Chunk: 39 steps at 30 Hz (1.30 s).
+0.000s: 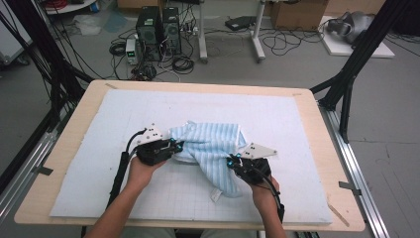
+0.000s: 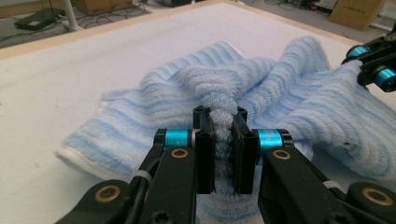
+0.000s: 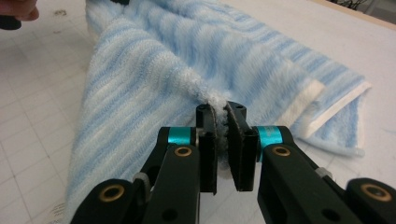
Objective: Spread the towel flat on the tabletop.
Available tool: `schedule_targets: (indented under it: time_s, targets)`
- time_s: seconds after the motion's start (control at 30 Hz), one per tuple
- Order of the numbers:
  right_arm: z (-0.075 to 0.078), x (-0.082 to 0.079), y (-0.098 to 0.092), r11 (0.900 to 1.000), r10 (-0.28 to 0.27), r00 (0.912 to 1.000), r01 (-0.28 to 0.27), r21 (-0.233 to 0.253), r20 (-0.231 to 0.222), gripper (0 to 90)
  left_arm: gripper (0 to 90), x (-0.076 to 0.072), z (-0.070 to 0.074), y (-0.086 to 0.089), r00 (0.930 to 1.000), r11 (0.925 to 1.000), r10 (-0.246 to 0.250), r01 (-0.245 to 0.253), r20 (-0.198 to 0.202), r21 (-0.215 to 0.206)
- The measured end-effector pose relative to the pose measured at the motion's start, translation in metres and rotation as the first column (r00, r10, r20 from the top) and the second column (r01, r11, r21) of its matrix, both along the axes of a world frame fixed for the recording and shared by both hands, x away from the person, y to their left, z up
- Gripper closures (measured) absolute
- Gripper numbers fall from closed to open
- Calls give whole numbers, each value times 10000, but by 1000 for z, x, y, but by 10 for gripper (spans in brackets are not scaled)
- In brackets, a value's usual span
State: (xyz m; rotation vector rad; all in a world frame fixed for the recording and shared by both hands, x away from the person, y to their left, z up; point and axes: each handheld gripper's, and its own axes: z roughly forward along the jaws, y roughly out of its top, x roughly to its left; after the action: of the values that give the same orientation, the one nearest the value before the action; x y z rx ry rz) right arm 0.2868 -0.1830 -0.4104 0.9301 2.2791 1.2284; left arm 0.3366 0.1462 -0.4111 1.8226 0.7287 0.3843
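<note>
Both grippers are clamped on the towel [image 1: 213, 148], so I read this as mid-fold or mid-spread, grasp step done. Left gripper [image 2: 220, 154] has its jaws nearly closed on a thick bunched ridge of terry; right gripper [image 3: 220, 144] is pinched tight on a thinner edge fold. The towel sits crumpled around the middle of the white mat [image 1: 297, 124], one end trailing toward me between the two hands, hemmed corner lying flat just beyond the right jaws. Next I'd lift both together and pull apart to tension the cloth, keeping heights matched so the bunched left grip doesn't slip or drag the mat.
</note>
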Motion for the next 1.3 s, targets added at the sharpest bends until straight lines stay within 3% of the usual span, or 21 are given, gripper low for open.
schedule_targets:
  time_s: [0.1, 0.27, 0.43, 0.6, 0.67, 0.77, 0.87, 0.93, 1.03, 1.17, 1.3]
  targets:
    - [4, 3, 4, 9998, 83, 9999, -85, 204, 83, 836, 826, 3, 5, 8, 9996, 9999, 86, -84, 274, -91]
    - [5, 11, 9, 9998, -120, 9997, 117, 150, 221, 841, 830, 11, 7, 21, 9991, 9995, 311, -313, 301, 60]
    - [1, 19, 9, 9974, -599, 9976, 612, -371, 358, 848, 830, 25, -4, 14, 9988, 9989, 477, -477, 68, 18]
    - [-10, 28, 7, 9821, -1348, 9906, 1369, -1295, 244, 848, 824, 34, -15, -4, 9961, 9964, 853, -853, -230, 2]
    - [-14, 29, 5, 9746, -1513, 9882, 1532, -1635, 241, 847, 768, 35, -19, -9, 9920, 9932, 1143, -1152, -530, -140]
    - [-21, 29, -4, 9679, -1784, 9839, 1744, -1811, -62, 842, 589, 35, -20, -9, 9878, 9898, 1409, -1420, -666, -124]
    - [-25, 26, -14, 9732, -1732, 9847, 1683, -1565, -177, 781, 448, 33, -19, -5, 9852, 9864, 1625, -1636, -553, -171]
    - [-24, 22, -19, 9790, -1694, 9855, 1679, -1156, -28, 622, 429, 29, -17, 0, 9843, 9845, 1735, -1742, -318, -210]
    - [-14, 18, -28, 9799, -1961, 9803, 1968, -333, 242, 471, 414, 25, -12, 9, 9836, 9829, 1796, -1801, -178, -378]
    - [3, 22, -32, 9788, -2028, 9780, 2010, 387, 492, 445, 414, 16, -9, 17, 9833, 9816, 1820, -1813, 60, -602]
    - [7, 41, -16, 9861, -1662, 9856, 1660, 74, 326, 432, 416, 9, -10, 21, 9831, 9806, 1831, -1821, 80, -730]
